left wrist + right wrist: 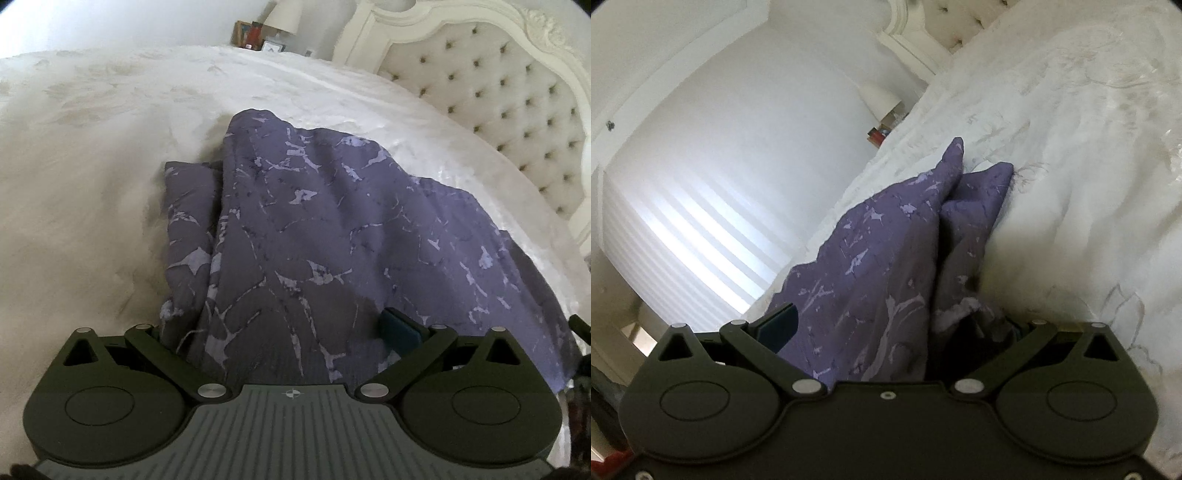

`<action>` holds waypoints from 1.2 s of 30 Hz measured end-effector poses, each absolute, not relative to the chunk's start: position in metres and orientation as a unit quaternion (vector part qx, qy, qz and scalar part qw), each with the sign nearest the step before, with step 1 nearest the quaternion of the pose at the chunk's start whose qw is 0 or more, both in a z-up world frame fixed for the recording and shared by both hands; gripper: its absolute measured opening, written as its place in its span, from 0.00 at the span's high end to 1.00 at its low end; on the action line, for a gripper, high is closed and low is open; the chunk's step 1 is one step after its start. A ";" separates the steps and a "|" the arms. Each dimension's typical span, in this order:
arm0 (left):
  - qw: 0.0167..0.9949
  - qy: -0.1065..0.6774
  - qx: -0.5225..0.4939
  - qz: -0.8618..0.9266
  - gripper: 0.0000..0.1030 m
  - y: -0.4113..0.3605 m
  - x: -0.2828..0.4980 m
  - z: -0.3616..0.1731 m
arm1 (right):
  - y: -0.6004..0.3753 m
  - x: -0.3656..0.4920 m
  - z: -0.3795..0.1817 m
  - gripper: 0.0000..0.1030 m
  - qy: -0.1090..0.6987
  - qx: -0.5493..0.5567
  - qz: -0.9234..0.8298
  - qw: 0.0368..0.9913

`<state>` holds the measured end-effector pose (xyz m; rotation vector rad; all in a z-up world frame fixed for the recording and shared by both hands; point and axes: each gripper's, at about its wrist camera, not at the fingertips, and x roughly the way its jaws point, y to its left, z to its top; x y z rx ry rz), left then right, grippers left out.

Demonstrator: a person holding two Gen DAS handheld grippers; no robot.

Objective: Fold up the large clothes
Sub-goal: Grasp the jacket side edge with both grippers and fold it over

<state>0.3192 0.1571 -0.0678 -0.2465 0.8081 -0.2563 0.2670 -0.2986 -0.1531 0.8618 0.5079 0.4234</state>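
Both grippers, left and right, look clenched on the purple garment, their near ends buried in cloth. It is lifted off the bed, doubled lengthwise, long axis running away toward its far end. Folding seems midway; crosswise folds remain.

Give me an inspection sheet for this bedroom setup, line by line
Surface: white bedspread, lightly rumpled.
Job's things: purple patterned garment bunched on the bed, partly folded over itself.
Clutter: nothing seen on the bed.
Grippers: left gripper and right gripper both have garment cloth between spread fingers; grip cannot be told.
Cables: nothing seen.
Surroundings: tufted headboard, lamp on nightstand, window blind.
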 end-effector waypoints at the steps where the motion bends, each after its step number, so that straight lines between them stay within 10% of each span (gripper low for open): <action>1: 0.903 0.393 -0.121 -0.126 0.01 0.157 0.320 -0.067 | -0.299 0.267 -0.153 0.00 0.240 0.413 0.203 0.855; 4: 0.901 0.396 -0.122 -0.125 0.16 0.158 0.318 -0.064 | -0.299 0.266 -0.152 0.17 0.250 0.413 0.185 0.856; 6: 0.895 0.403 -0.138 -0.130 0.41 0.160 0.315 -0.060 | -0.300 0.269 -0.154 0.55 0.271 0.423 0.165 0.849; 11: 0.877 0.425 -0.177 -0.140 0.69 0.159 0.311 -0.052 | -0.296 0.264 -0.144 0.63 0.291 0.417 0.147 0.849; 31: 0.805 0.524 -0.199 -0.196 0.72 0.205 0.176 -0.027 | -0.274 0.141 -0.084 0.60 0.471 0.338 0.167 0.798; 36: 0.815 0.524 -0.175 -0.176 0.54 0.220 0.154 -0.031 | -0.255 0.122 -0.071 0.39 0.512 0.259 0.205 0.793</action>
